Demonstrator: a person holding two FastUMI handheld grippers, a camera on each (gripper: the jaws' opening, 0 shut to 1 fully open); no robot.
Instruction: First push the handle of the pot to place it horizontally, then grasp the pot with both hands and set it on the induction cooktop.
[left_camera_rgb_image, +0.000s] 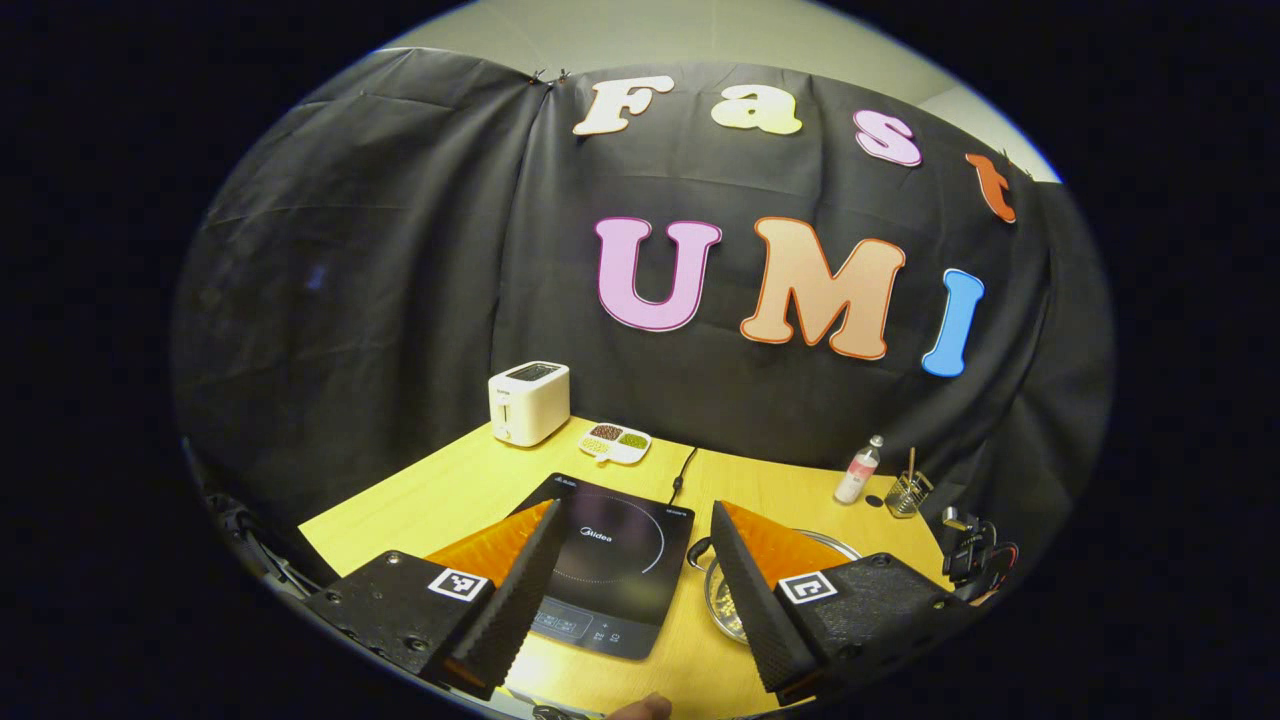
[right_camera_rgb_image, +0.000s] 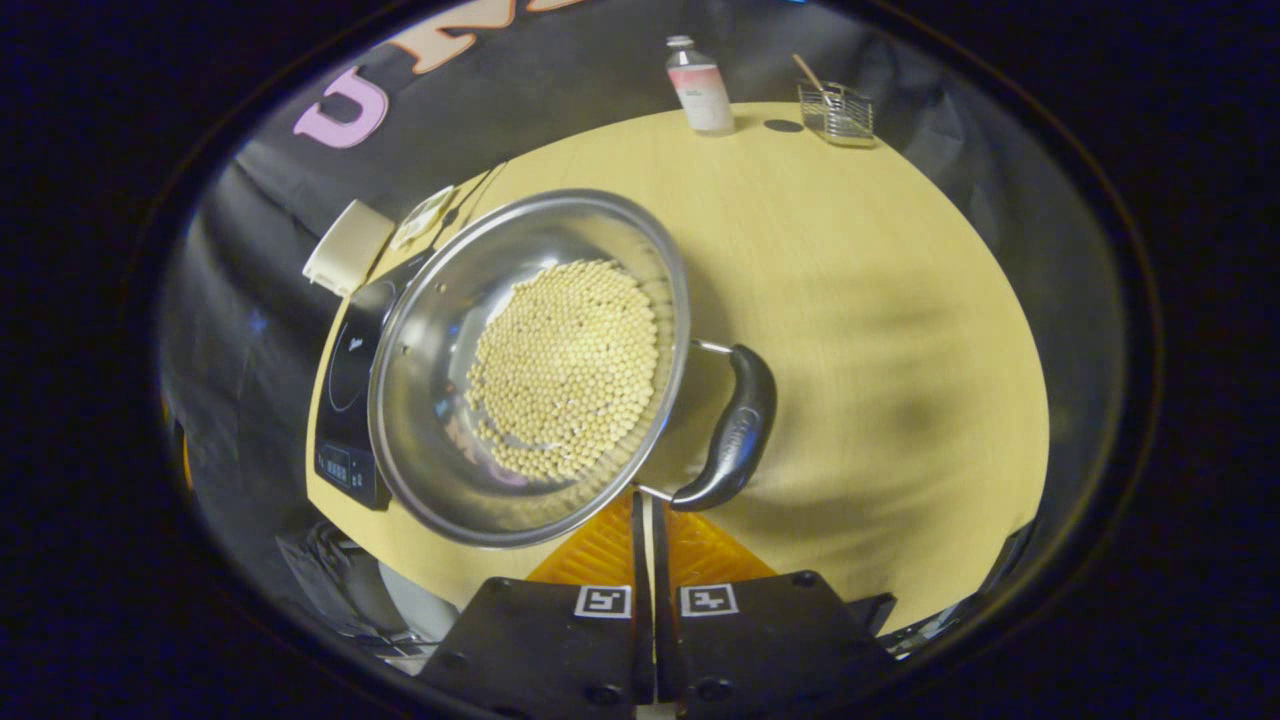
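The stainless steel pot (right_camera_rgb_image: 530, 365) stands on the wooden table (right_camera_rgb_image: 860, 300), just beside the induction cooktop (right_camera_rgb_image: 345, 400), which lies partly hidden behind the pot's rim in the right gripper view. The pot holds a layer of small pale beans (right_camera_rgb_image: 565, 370) covering its bottom. Its black handle (right_camera_rgb_image: 735, 425) sits on the side away from the cooktop, attached by two metal rods.

The right gripper (right_camera_rgb_image: 646, 515) has its fingers pressed together with almost no gap. The tips lie close to the lower rod of the handle; contact cannot be confirmed.

In the left gripper view, the left gripper (left_camera_rgb_image: 635, 580) is spread wide and holds nothing. The cooktop glass appears between its fingers, and part of the pot rim appears behind the finger on the pot side.

Beyond the cooktop, toward the booth wall, stand a white toaster (left_camera_rgb_image: 528, 402) and a divided white dish (left_camera_rgb_image: 615, 442) with dark, green and yellowish contents in separate compartments. Beyond the pot stand a clear bottle (right_camera_rgb_image: 700, 85) with a pink label and a small wire basket (right_camera_rgb_image: 836, 110) containing a wooden stick.
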